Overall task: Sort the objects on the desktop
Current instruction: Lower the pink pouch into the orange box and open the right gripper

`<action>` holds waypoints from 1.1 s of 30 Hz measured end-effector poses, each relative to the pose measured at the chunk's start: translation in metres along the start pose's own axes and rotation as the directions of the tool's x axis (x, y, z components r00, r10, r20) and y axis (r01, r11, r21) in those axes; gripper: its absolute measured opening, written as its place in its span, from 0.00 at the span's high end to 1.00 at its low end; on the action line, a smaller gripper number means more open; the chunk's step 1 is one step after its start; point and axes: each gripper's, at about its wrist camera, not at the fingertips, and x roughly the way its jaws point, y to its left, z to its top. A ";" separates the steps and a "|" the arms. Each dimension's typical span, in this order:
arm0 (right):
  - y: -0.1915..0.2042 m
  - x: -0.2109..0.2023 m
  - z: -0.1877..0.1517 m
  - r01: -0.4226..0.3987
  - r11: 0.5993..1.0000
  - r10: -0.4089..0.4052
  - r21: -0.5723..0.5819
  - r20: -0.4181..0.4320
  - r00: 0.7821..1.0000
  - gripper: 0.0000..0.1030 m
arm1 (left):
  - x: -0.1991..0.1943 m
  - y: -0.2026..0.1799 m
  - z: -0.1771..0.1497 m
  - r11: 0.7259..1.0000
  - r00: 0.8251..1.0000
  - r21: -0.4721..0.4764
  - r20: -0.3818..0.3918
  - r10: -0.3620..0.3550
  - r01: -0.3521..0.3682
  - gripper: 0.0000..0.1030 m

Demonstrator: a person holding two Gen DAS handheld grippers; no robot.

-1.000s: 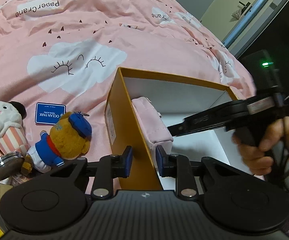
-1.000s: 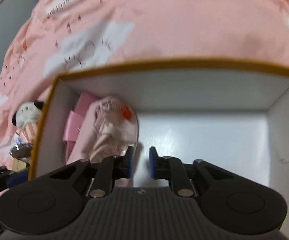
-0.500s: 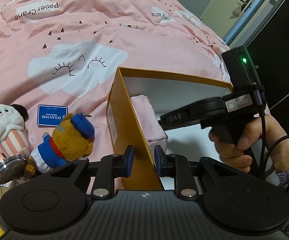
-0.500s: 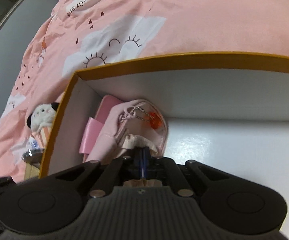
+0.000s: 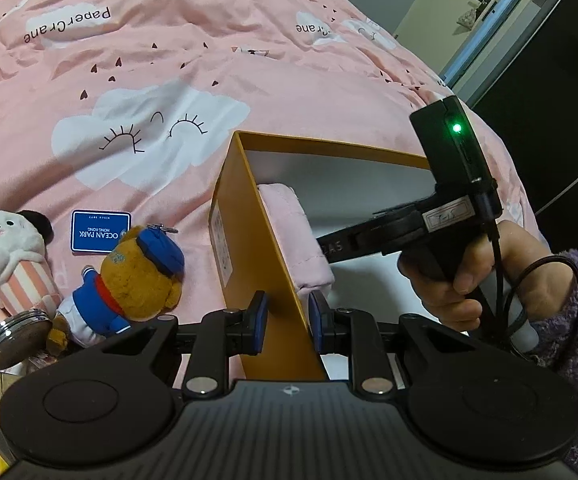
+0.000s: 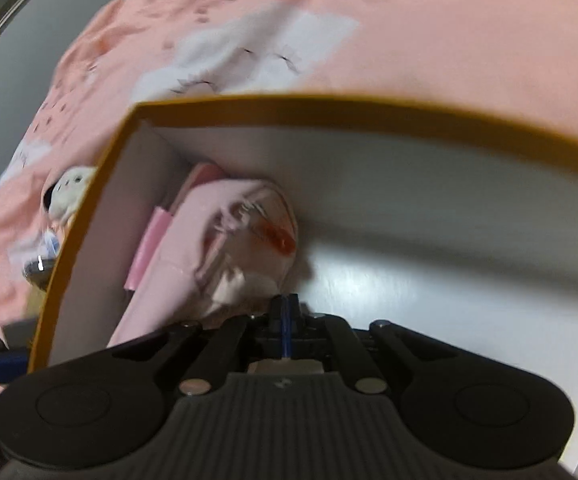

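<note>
The left hand-held gripper [image 5: 287,316] stands partly open astride the orange box [image 5: 249,248] wall. The right hand-held gripper [image 6: 287,312], jaws together and empty, sits just near of the pink pouch [image 6: 225,248] in the box's far-left corner.

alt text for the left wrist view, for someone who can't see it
The left gripper straddles the near wall of an orange box on a pink quilt, while the right gripper reaches inside toward a pink pouch. A bear plush lies outside the box.
</note>
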 end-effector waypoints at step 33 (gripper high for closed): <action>0.049 -0.101 -0.044 0.204 0.977 -0.188 -0.064 0.197 0.962 0.86 | -0.047 -0.007 -0.016 0.992 0.987 -0.002 0.097 0.125 -0.125 0.73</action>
